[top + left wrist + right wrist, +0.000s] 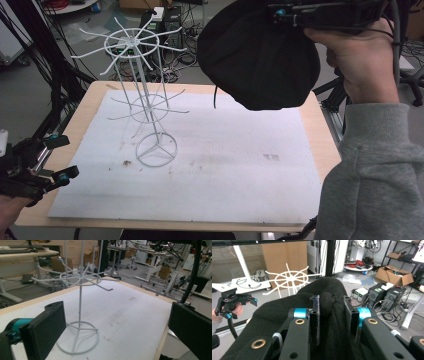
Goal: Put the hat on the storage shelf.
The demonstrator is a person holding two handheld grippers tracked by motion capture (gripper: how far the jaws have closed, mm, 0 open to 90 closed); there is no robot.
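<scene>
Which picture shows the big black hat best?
The high view: the whole black hat hangs from the right gripper above the table. The right gripper view shows just bunched cloth pinched between its jaws.

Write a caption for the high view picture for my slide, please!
Right gripper lifts a black hat above the table near the white wire rack.

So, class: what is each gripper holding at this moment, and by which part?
The right gripper has its fingers shut on a bunched fold of the black fabric hat, lifted over the table. The left gripper stands open, holding nothing.
</scene>
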